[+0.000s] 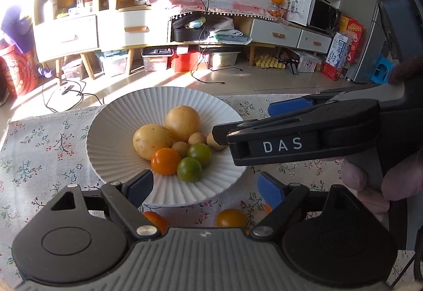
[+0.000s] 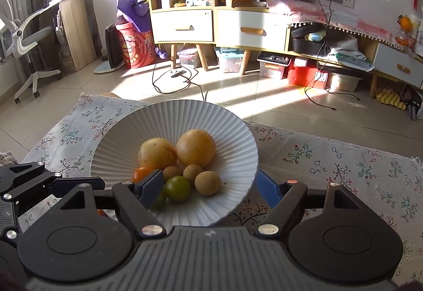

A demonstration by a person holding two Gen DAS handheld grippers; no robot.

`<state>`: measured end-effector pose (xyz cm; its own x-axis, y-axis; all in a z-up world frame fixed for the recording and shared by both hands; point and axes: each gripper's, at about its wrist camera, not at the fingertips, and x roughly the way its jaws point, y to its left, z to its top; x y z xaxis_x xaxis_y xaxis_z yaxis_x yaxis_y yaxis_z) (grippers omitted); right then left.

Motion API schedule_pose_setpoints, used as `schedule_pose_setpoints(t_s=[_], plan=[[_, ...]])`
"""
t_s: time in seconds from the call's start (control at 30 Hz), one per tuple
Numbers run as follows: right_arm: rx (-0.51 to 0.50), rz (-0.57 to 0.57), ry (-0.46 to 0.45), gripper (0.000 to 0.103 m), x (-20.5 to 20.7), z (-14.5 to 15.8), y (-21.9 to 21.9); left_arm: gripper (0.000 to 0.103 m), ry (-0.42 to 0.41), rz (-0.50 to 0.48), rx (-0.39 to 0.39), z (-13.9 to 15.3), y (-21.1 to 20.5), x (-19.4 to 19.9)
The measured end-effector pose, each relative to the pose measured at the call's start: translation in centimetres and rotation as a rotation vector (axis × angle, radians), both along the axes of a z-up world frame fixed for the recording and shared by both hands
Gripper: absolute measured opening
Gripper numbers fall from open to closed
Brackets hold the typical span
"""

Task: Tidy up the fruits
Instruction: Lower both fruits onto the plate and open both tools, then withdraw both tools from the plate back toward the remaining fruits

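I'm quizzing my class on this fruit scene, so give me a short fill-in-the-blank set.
1. The fruits lie in a ribbed white ____.
2. In the plate lie two ____ tomatoes beside an orange tomato.
3. Both grippers' jaws stand ____, holding nothing.
4. Another orange tomato lies on the floral ____.

Answers: plate; green; open; tablecloth

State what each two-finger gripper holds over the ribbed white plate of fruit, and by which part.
Nothing is held. The left gripper and right gripper both stand open over the ribbed white plate, pads pressing on no fruit.
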<state>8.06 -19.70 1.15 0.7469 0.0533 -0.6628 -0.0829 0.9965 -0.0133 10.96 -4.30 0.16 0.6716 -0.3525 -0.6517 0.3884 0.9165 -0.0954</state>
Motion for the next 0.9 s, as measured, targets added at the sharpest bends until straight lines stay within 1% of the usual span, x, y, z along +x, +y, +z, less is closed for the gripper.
schedule_pose_setpoints(t_s=[0.07,0.27,0.3,0.47,0.6,0.73,0.9], plan=[[-0.002,-0.004,-0.007,0.08,-0.3,0.4,0.0,0.087,-0.005,0.001,0.006,0.2,0.2,-0.3],[-0.007,-0.018,-0.02,0.085,-1.3,1.2,0.0,0.092,-0.007,0.012,0.017,0.6,1.0,-1.3],[-0.012,-0.018,-0.02,0.087,-1.6,1.3,0.1,0.093,-0.007,0.013,0.019,0.7,1.0,-1.4],[-0.036,-0.015,-0.02,0.091,-2.6,1.4,0.7,0.095,-0.015,0.011,0.036,1.0,1.6,-2.4],[-0.039,-0.02,-0.015,0.092,-3.3,1.6,0.9,0.096,-0.025,0.012,0.046,1.2,2.1,-3.1],[-0.046,-0.033,-0.016,0.094,-4.2,1.6,1.2,0.096,-0.033,0.017,0.048,1.3,2.5,-3.9],[-0.077,-0.039,-0.009,0.096,-5.5,1.7,1.9,0.096,-0.032,0.022,0.041,1.3,3.2,-5.0]])
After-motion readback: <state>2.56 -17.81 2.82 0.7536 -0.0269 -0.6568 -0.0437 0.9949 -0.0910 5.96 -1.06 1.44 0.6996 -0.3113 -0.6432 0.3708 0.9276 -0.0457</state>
